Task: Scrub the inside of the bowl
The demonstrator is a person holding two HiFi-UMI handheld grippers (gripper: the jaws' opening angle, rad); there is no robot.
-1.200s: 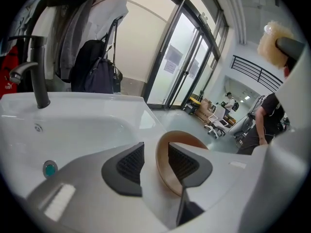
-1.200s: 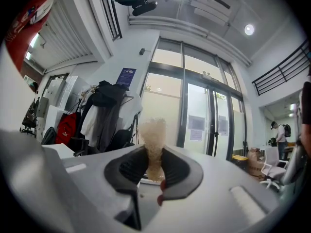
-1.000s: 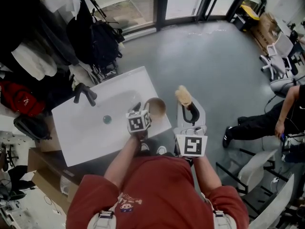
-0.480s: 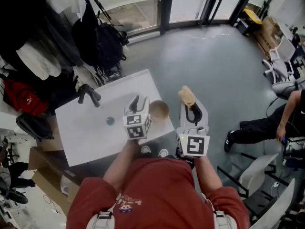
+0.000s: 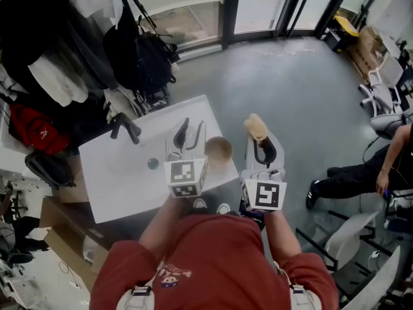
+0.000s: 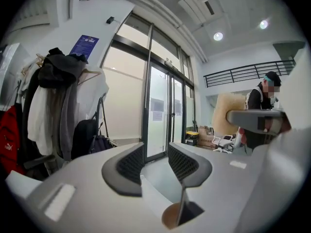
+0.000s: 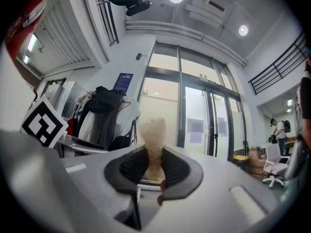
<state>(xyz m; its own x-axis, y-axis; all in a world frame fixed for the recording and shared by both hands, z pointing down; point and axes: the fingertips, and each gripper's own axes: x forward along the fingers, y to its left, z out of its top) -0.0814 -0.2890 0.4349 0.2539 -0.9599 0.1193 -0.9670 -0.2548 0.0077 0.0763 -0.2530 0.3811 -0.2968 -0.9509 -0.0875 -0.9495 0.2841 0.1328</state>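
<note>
I see the bowl (image 5: 218, 149) upright on the near right corner of the sink (image 5: 122, 173), between my grippers: the left gripper (image 5: 189, 135) spread and empty just left, the right gripper (image 5: 261, 146) clamping the scrubber (image 5: 255, 127) just right.

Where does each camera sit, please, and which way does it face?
Head view: on the head, steeply down at sink, bowl; forearms, left gripper, right gripper show.
Left gripper view: rides that gripper, faces glass doors; its open, empty jaws show.
Right gripper view: likewise faces the doors; its jaws clamp the brush.
Shared: both gripper views see the doors.
</note>
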